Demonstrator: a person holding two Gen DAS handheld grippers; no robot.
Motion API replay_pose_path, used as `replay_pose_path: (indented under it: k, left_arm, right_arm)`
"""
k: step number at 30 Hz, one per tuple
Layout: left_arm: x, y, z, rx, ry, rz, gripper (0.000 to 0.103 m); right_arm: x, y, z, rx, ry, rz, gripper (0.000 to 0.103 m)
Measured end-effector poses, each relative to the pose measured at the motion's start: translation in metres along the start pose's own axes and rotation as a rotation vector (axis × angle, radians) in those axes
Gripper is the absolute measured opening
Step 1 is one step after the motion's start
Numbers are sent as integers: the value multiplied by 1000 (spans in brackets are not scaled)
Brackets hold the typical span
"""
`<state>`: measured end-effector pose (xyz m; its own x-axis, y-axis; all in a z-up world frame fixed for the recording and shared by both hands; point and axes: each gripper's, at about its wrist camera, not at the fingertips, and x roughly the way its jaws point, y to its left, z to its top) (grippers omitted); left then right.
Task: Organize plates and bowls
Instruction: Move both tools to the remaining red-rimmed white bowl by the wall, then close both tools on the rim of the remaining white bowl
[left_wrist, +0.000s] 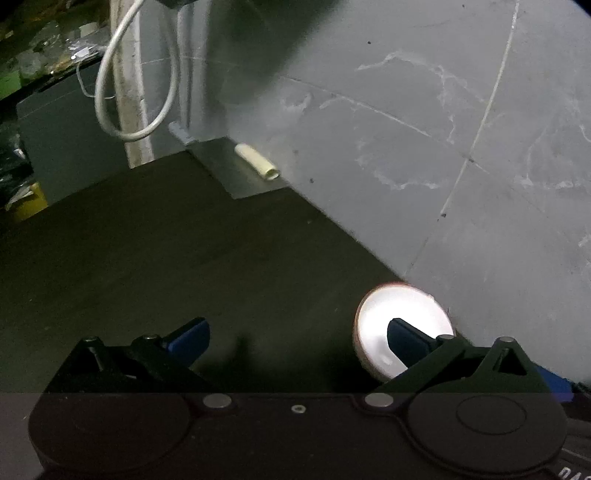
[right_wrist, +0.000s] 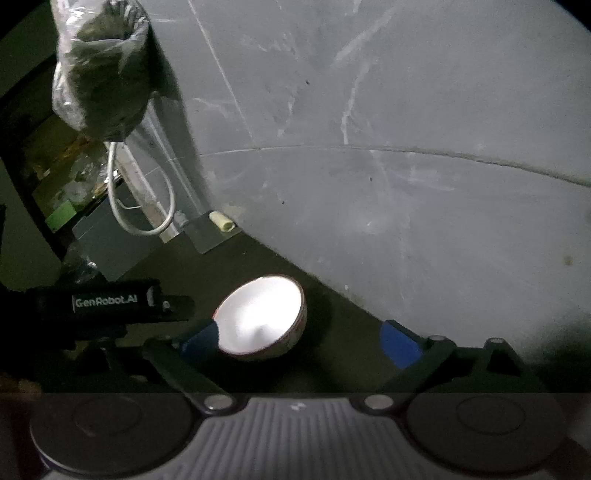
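Observation:
A small bowl, white inside with a reddish-brown rim, sits on the dark countertop next to the grey wall. It shows in the left wrist view (left_wrist: 400, 317) and in the right wrist view (right_wrist: 258, 317). My left gripper (left_wrist: 297, 334) is open and empty; its right fingertip (left_wrist: 404, 338) overlaps the bowl in the image. My right gripper (right_wrist: 301, 341) is open and empty; its left fingertip (right_wrist: 201, 341) is beside the bowl's near rim. The left gripper's black body (right_wrist: 110, 302) shows left of the bowl. No plates are in view.
A grey marbled wall (left_wrist: 424, 129) rises behind the counter. A white cable loop (left_wrist: 136, 85) hangs at the far left corner, and a short cream tube (left_wrist: 258, 162) lies on a grey ledge. A plastic-wrapped bundle (right_wrist: 99, 66) hangs above. Clutter fills the dark shelves on the left.

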<state>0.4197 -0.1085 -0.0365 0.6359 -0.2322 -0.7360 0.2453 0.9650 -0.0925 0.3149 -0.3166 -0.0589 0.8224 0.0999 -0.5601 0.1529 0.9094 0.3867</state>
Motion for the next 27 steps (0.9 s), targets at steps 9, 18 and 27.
replay_pose_path:
  k: [9, 18, 27]
  left_arm:
    - [35, -2, 2, -20, 65, -41, 92]
    - [51, -5, 3, -27, 120, -91, 66]
    - [53, -12, 0, -32, 135, -192, 17]
  right_arm:
    - [34, 1, 7, 11, 34, -3, 80]
    - [47, -2, 4, 6, 89, -17, 54]
    - [51, -2, 4, -1, 110, 25, 33]
